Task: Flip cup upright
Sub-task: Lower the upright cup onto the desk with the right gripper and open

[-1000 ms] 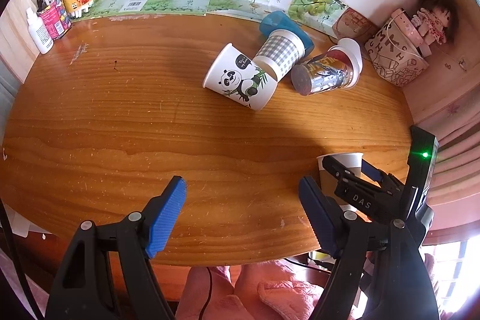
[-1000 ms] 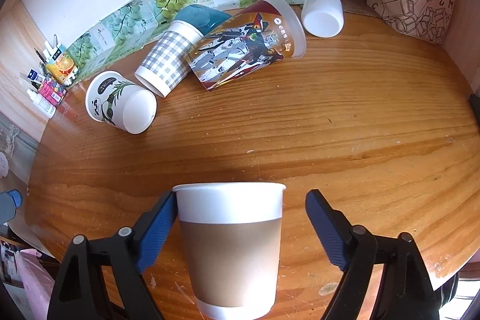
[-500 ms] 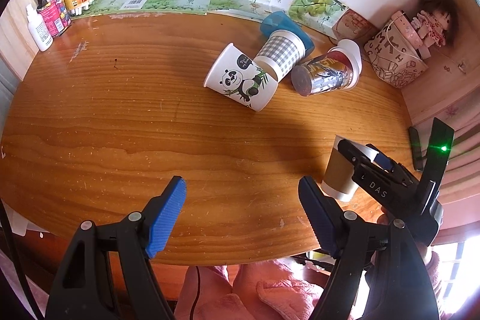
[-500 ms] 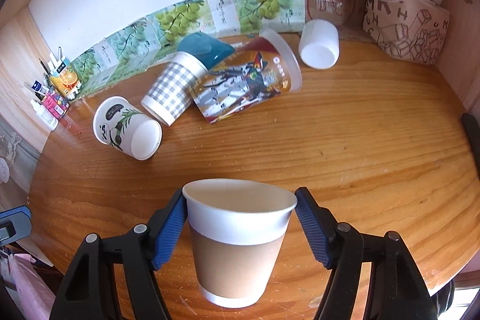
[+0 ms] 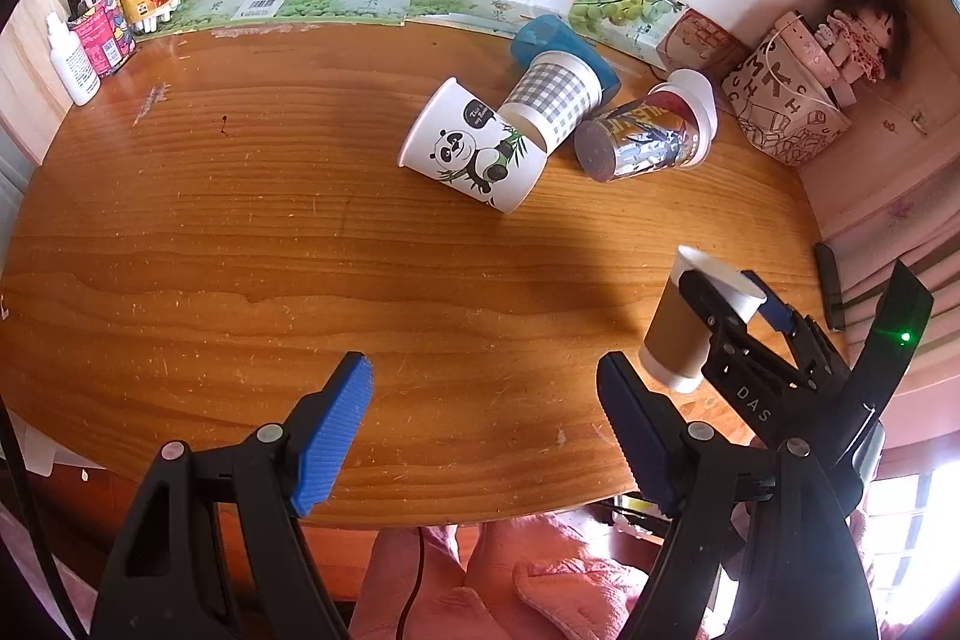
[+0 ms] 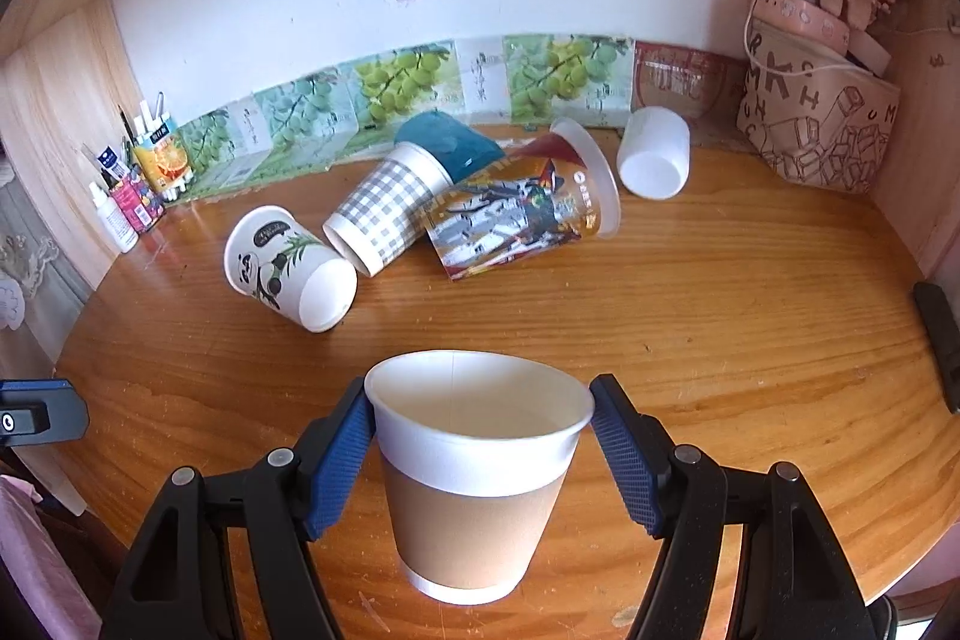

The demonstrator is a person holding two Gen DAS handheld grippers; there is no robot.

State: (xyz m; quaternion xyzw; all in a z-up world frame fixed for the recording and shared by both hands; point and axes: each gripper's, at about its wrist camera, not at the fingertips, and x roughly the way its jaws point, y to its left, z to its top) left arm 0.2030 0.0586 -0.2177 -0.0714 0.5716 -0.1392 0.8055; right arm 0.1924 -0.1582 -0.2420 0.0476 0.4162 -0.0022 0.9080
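Note:
My right gripper (image 6: 480, 451) is shut on a brown-sleeved white paper cup (image 6: 474, 484), mouth up, gripped just below the rim. The left wrist view shows this cup (image 5: 684, 325) tilted and lifted off the wooden table (image 5: 240, 250), held by the right gripper (image 5: 735, 304). My left gripper (image 5: 483, 430) is open and empty over the table's front edge. A panda cup (image 5: 474, 154), a checked cup (image 5: 555, 100) and a printed plastic cup (image 5: 645, 142) lie on their sides at the back.
A blue cup (image 6: 447, 145) and a small white cup (image 6: 654, 154) also lie on their sides near the back wall. A patterned bag (image 6: 816, 124) with a doll stands at the back right. Bottles and pens (image 5: 96, 28) stand at the back left. A dark remote (image 6: 939, 340) lies at the right edge.
My right gripper closed on the brown-sleeved cup, then lifted it off the table and carried it further over the tabletop. The left gripper stayed in place.

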